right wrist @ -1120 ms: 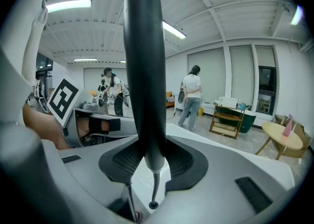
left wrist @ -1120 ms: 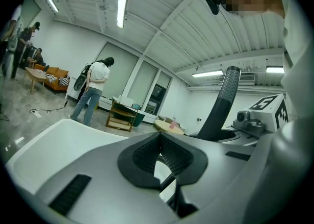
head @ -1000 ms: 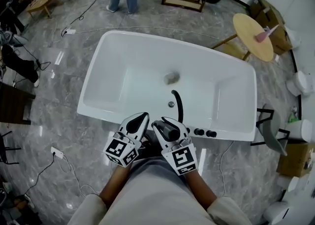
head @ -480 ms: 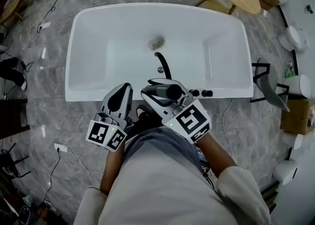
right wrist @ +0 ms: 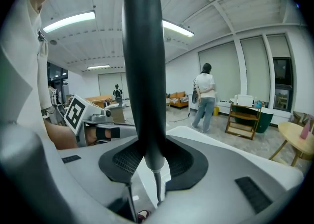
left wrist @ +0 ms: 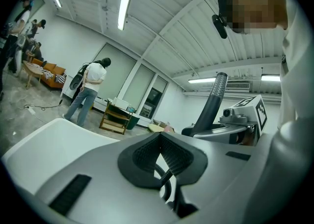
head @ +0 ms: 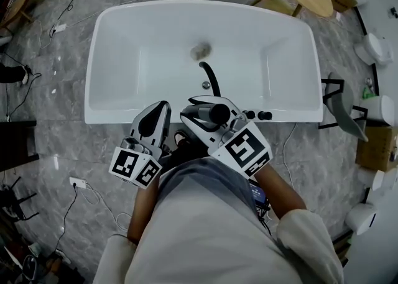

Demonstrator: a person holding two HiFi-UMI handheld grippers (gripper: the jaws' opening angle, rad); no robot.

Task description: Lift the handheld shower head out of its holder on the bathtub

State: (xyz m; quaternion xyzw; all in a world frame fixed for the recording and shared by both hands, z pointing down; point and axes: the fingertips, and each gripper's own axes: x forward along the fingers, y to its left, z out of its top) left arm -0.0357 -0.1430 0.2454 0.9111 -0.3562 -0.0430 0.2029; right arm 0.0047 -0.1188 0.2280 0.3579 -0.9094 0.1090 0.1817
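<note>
A grey marbled floor (head: 56, 146) surrounds a white bathtub (head: 99, 59), and the person stands at the middle of its near rim. The right gripper (head: 210, 110) has its jaws clamped on the black handheld shower head (right wrist: 143, 71). The head stands upright between the pads, over the near rim and beside the tap knobs (head: 259, 115). Its thin hose (right wrist: 156, 184) hangs below the handle and no holder shows around it, so the lift looks essentially made. The left gripper (head: 155, 115), jaws together and empty, hovers just beside it. The next move is probably to raise the head clear without straining the hose, gripping the smooth round handle firmly.
</note>
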